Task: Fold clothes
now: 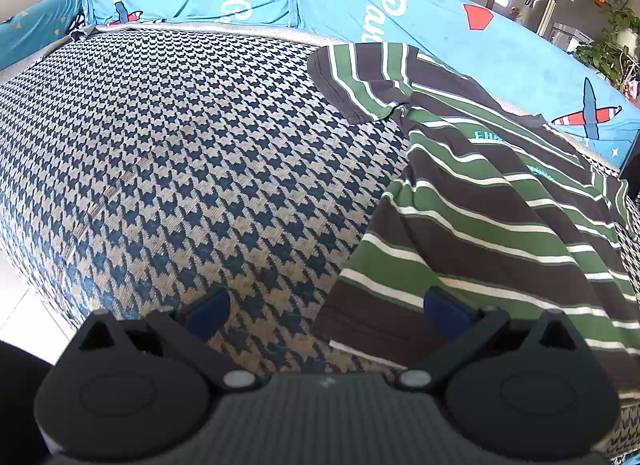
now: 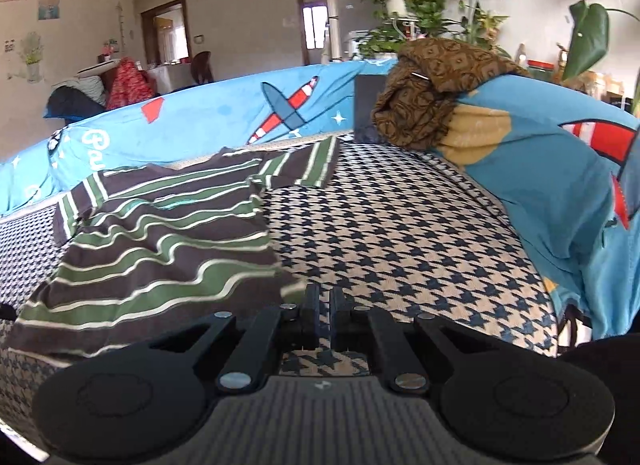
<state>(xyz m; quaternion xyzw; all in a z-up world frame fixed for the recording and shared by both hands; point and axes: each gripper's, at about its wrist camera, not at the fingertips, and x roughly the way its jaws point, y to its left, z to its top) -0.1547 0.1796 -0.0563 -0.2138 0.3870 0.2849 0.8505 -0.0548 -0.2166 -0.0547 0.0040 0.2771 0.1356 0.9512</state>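
A brown, green and white striped T-shirt (image 1: 492,201) lies spread on a houndstooth-covered sofa seat (image 1: 180,153), collar toward the backrest. My left gripper (image 1: 326,309) is open and empty, just above the shirt's lower left hem corner, its right finger over the fabric. In the right wrist view the same shirt (image 2: 160,241) lies left of centre. My right gripper (image 2: 324,305) is shut, its tips at the shirt's lower right hem corner; I cannot tell whether fabric is pinched between them.
A blue aeroplane-print cover drapes the backrest (image 1: 420,13) and the right armrest (image 2: 552,169). A brown patterned cloth (image 2: 432,93) is heaped on the armrest corner. Houseplants (image 2: 412,1) stand behind the sofa.
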